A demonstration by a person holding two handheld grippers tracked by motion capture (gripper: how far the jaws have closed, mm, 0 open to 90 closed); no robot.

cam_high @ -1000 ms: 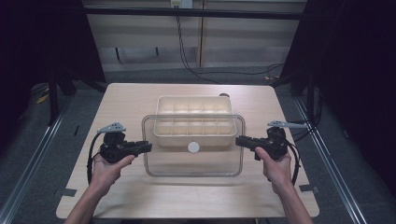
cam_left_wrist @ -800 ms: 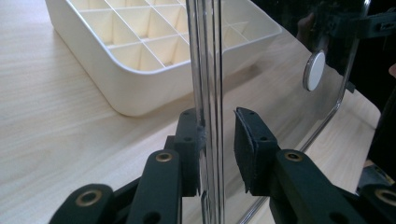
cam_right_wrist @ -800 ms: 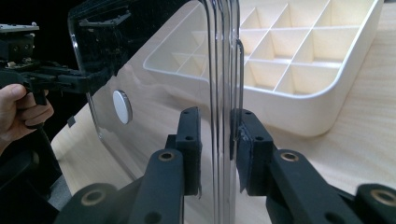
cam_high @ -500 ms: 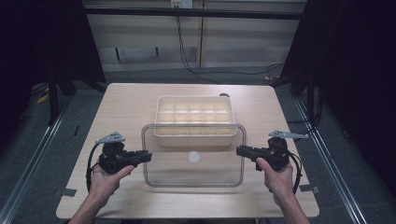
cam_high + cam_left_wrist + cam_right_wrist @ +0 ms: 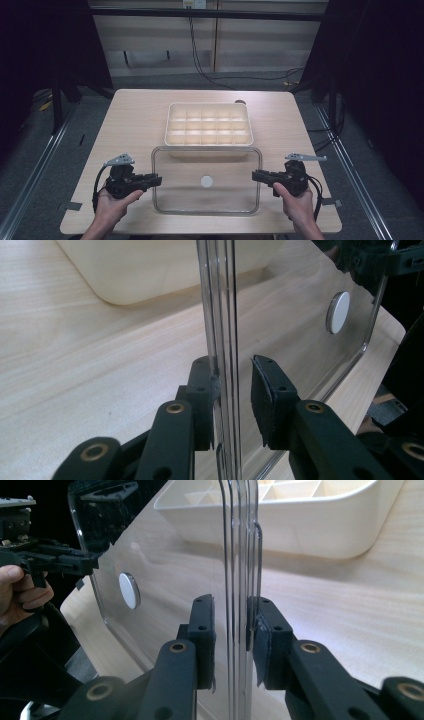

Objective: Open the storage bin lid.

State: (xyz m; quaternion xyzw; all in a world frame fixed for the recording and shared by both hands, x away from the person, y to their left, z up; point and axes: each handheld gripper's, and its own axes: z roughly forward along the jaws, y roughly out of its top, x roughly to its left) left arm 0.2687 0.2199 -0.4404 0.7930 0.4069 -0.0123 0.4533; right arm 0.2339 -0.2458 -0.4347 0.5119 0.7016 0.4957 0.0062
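A person holds a clear plastic lid [image 5: 206, 181] by its two short edges, the left gripper [image 5: 156, 180] at one end and the right gripper [image 5: 256, 175] at the other, on the near side of a wooden table [image 5: 130, 120]. In the left gripper view the lid's rim [image 5: 222, 340] runs up between the jaws, one pad [image 5: 205, 390] touching it while the other stands slightly off, so the jaws look open around the edge, not clamped. In the right gripper view the rim [image 5: 240, 555] likewise stands between the jaws with thin gaps at both pads; whether any grip remains cannot be told for sure, but they read as open. A white round knob [image 5: 206, 181] sits at the lid's middle, between the two grippers. Beyond the jaw tips lies the cream compartment tray [image 5: 208, 125], uncovered, its near wall just under the lid's far edge. By the look of it, the lid is off the tray and down on the table in front of it; what seems left is to draw both grippers clear.
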